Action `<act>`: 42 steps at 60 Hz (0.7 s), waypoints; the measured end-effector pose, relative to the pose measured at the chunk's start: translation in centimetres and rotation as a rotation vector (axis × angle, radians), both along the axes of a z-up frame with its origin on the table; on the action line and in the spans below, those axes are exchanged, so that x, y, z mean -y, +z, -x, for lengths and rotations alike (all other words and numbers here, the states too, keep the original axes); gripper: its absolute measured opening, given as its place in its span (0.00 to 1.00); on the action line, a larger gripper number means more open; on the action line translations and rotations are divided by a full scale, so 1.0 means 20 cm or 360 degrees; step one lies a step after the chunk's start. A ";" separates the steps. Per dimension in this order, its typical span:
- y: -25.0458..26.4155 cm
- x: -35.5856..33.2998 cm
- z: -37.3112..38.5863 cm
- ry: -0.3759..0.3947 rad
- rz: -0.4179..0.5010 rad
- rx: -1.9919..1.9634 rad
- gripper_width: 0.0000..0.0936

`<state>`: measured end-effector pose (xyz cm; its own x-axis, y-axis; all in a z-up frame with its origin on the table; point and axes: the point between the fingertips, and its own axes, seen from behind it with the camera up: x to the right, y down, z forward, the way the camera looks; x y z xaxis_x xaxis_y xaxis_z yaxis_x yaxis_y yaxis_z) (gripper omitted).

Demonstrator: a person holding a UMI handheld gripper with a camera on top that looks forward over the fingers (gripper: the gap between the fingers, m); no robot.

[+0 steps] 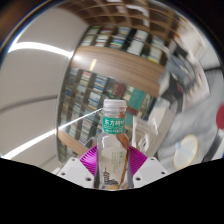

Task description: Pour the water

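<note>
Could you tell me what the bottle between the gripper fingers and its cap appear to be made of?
The bottle looks like clear, glossy plastic: the background shows through its neck above the green and white label, which seems a printed plastic or paper wrap. Its cap looks like opaque white plastic. The gripper holds it, its fingers pressing each side with their pink pads.

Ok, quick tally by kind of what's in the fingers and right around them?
Bottles: 1, a clear bottle with a white cap and green label, upright, both fingers pressing on it
Finger pads: 2, magenta
Shelving units behind: 1
Total: 4
</note>
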<state>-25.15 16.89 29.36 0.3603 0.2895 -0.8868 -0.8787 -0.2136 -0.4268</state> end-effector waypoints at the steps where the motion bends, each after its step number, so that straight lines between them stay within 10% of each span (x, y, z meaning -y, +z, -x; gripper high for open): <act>1: 0.05 0.01 -0.04 -0.0044 -0.0040 0.0105 0.41; 12: 0.30 0.06 -0.52 -0.0514 -0.0309 0.1106 0.41; 20: 0.13 -0.01 -0.82 -0.0698 -0.0237 0.1623 0.41; 42: -0.80 -0.05 -1.20 -0.0587 0.0226 0.1907 0.41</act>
